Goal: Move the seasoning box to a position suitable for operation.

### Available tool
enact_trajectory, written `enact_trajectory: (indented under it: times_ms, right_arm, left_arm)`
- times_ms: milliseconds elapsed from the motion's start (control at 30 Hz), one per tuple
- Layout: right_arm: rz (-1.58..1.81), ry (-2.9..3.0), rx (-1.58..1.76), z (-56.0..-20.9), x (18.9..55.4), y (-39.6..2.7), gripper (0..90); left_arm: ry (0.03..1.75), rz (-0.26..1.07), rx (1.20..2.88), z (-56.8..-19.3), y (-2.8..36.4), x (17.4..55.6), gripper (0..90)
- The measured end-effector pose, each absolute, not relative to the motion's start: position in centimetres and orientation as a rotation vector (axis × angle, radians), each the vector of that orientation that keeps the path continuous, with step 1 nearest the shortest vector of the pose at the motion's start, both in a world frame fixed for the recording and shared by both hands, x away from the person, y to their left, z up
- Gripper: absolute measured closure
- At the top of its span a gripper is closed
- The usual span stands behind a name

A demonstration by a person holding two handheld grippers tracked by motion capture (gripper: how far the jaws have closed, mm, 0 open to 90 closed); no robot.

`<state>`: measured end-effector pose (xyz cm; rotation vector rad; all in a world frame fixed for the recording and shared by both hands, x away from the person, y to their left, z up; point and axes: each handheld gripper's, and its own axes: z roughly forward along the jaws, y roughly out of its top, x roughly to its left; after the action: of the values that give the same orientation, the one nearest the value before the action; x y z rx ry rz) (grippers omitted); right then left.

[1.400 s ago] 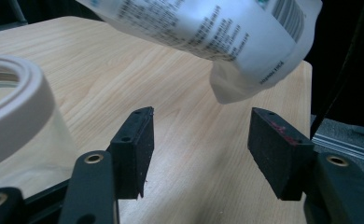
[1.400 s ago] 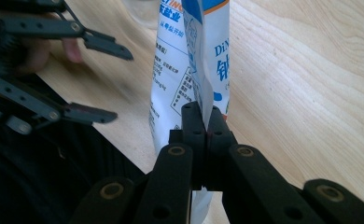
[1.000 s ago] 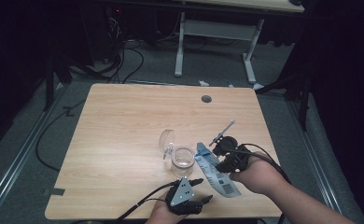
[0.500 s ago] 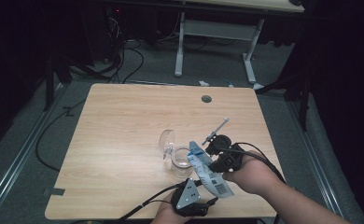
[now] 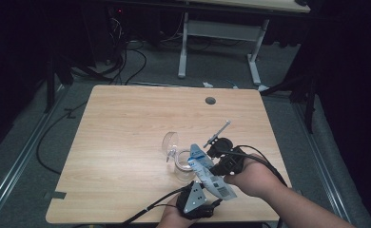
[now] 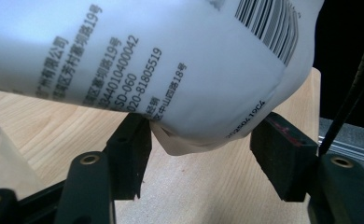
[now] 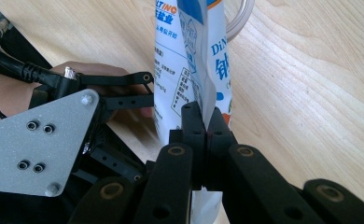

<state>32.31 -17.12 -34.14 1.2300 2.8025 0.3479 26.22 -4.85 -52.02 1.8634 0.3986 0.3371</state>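
Left gripper view cuts the bag [image 6: 147,60] off at top and left, and its print is too blurred to read. The left gripper [image 6: 201,154] has its jaws wide apart, the bag's corner hanging between them; whether the left pad touches it I cannot tell. The right gripper [image 7: 207,122] is clamped tight on the bag's edge, above the table [image 5: 122,128] beside the glass [image 5: 181,164].

table top [image 5: 126,128]: pale wood-grain laminate, smooth, soft sheen
salt pouch [image 5: 209,173]: thin white and blue plastic film, glossy, creased, printed
glass jar [image 5: 182,165]: clear, shiny
jar lid [image 5: 170,142]: clear, glossy
left gripper [image 5: 207,205]: matt black plastic, dull grey metal plate with screws
right gripper [image 5: 211,167]: matt black plastic, brass-coloured pivot pins
floor [image 5: 26,142]: grey, rough carpet-like
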Motion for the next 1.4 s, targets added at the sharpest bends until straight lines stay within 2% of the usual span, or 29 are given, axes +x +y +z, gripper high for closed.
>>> enact_trajectory:
  times_ms: [67,100,233,800,1400]
  right_arm:
    - [0.35,2.794,1.239,-34.1,32.3,-17.1,90.0]
    - [0.351,2.794,1.239,-34.1,32.4,-17.2,90.0]
    - [0.351,2.789,1.228,-34.1,32.4,-17.3,89.9]
    - [0.366,2.748,1.158,-34.3,32.5,-17.2,89.9]
    - [0.44,2.767,1.141,-34.3,34.1,-16.8,89.8]
  left_arm:
    - [0.414,0.371,1.865,-51.9,-4.8,26.1,44.5]
    - [0.421,0.361,1.86,-51.9,-4.8,26.2,51.3]
    - [0.428,0.369,1.865,-51.8,-4.9,26.1,54.0]
    - [0.434,0.387,1.864,-51.2,-5.1,25.6,61.5]
    - [0.476,0.326,1.831,-50.6,-4.2,26.3,62.5]
